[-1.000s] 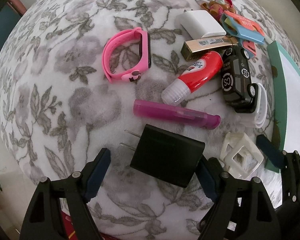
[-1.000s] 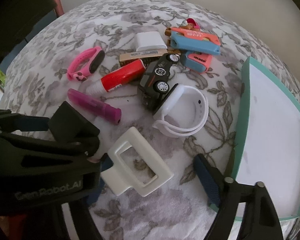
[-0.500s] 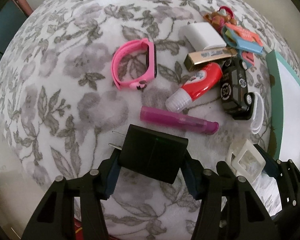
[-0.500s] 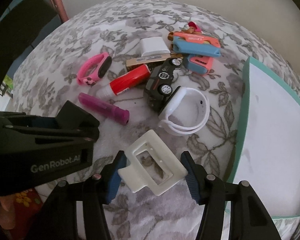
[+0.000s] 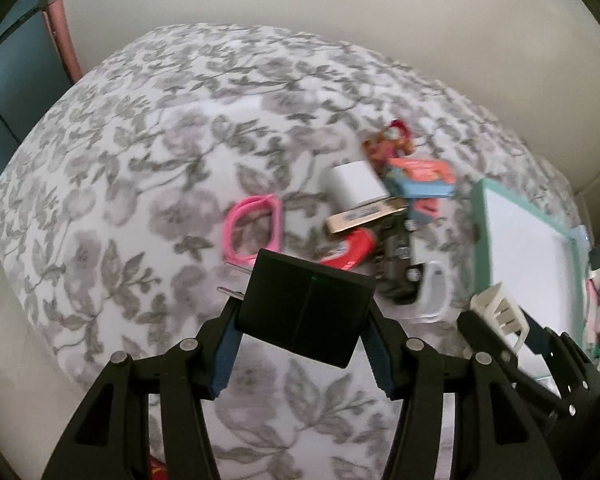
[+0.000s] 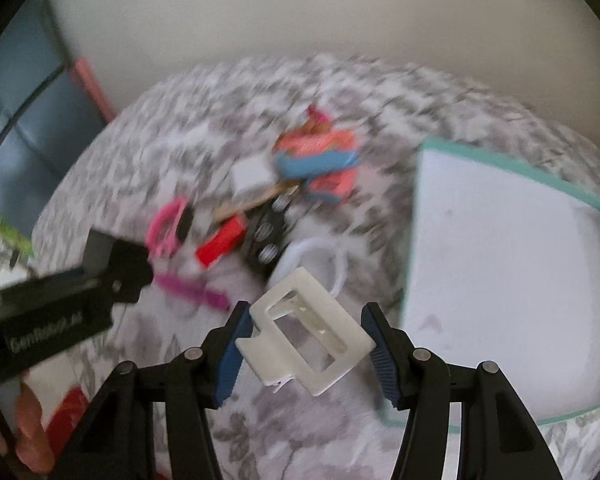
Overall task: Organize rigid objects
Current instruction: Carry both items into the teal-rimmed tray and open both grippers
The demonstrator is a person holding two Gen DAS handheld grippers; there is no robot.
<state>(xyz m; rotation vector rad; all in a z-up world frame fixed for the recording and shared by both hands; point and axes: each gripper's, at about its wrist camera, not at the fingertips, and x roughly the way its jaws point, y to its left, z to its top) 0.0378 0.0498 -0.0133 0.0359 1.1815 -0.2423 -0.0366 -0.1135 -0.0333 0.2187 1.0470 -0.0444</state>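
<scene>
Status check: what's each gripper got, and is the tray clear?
Left gripper shut on black charger. Right gripper shut on white clip. Tray bare, unobstructed.

Both tools look alike: matte black plastic frames that fork into two angular arms, each arm cut through with a triangular opening and fastened with round silver screw heads. The left tool (image 5: 303,316) carries dark blue ribbed pads (image 5: 223,354) on the inner faces of its fingers, and so does the right tool (image 6: 306,340). White lettering runs along the left tool's black side.
</scene>
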